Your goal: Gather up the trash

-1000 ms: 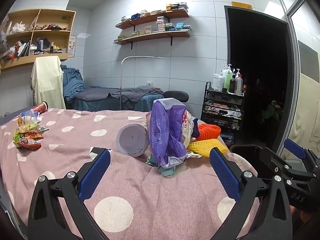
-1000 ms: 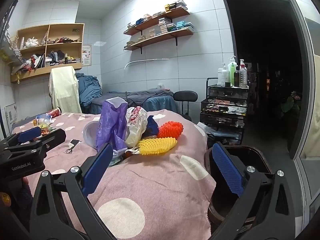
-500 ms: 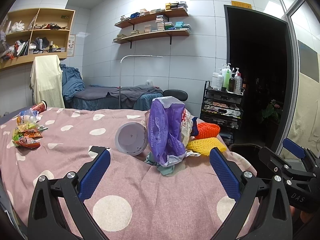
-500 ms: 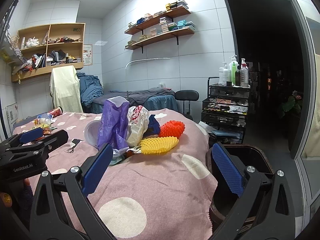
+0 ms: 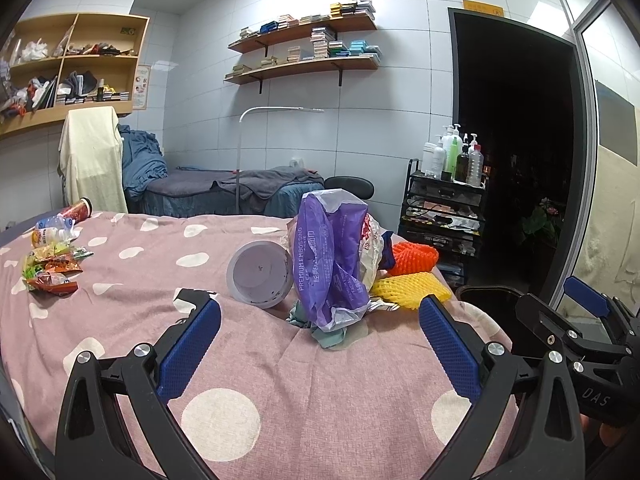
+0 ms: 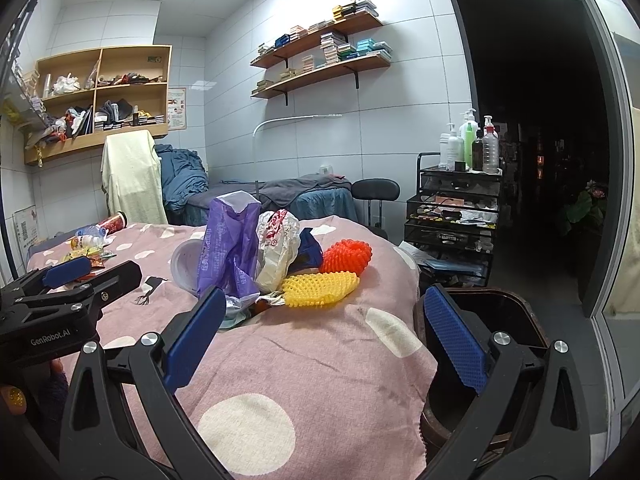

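A pile of trash lies on the pink polka-dot bed cover (image 5: 248, 364): a purple plastic bag (image 5: 326, 264), a white plastic bag (image 6: 278, 246), a tipped pale plastic cup (image 5: 258, 274), a yellow foam net (image 5: 410, 286) and an orange foam net (image 5: 412, 256). More wrappers (image 5: 50, 266) and bottles (image 5: 52, 232) lie at the far left. My left gripper (image 5: 316, 346) is open and empty, short of the purple bag. My right gripper (image 6: 320, 334) is open and empty, near the bed's right edge. A dark bin (image 6: 496, 320) stands beside the bed, below the right gripper.
A black trolley (image 6: 454, 224) with bottles stands right of the bed, next to a dark doorway. A black stool (image 6: 374, 192), a second bed with blue bedding (image 5: 224, 188) and wall shelves are behind.
Both views have shifted only slightly. The trash pile and both open grippers stay as they were.
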The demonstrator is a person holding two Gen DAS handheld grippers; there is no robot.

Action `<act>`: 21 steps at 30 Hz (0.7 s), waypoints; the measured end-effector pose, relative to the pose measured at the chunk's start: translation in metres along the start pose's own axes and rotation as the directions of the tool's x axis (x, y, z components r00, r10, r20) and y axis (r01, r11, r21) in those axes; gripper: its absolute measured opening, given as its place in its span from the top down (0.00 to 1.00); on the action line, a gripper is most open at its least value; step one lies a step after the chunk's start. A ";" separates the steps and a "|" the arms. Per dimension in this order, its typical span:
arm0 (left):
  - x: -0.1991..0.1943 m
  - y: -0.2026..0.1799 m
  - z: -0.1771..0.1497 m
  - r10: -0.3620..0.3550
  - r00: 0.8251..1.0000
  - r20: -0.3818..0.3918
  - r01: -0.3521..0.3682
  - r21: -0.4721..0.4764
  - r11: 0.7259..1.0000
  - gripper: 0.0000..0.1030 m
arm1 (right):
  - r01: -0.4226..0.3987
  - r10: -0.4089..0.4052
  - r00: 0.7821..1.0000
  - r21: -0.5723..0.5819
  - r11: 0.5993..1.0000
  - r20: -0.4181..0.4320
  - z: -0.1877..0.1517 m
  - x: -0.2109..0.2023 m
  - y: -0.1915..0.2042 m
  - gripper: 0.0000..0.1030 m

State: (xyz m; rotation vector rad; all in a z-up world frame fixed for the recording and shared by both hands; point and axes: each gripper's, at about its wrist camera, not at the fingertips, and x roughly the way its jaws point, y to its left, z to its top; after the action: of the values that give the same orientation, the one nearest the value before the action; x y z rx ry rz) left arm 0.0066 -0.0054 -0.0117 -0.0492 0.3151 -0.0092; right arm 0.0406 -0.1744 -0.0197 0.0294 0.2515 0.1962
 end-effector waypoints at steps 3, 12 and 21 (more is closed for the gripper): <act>0.001 0.000 0.000 -0.003 1.000 -0.005 0.003 -0.001 1.000 0.05 | 0.000 0.000 1.000 0.000 1.000 0.001 0.000 0.000 0.000 0.04; 0.001 0.000 0.000 -0.003 1.000 -0.007 0.003 -0.001 1.000 0.05 | -0.002 0.002 1.000 -0.001 1.000 -0.002 0.000 0.002 0.001 0.04; 0.001 0.000 0.000 -0.002 1.000 -0.007 0.002 -0.001 1.000 0.05 | -0.002 0.002 1.000 -0.002 1.000 -0.004 -0.001 0.002 0.003 0.04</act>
State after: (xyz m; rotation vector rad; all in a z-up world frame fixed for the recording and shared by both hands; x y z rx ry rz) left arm 0.0080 -0.0056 -0.0120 -0.0507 0.3223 -0.0113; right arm 0.0417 -0.1712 -0.0211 0.0274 0.2554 0.1986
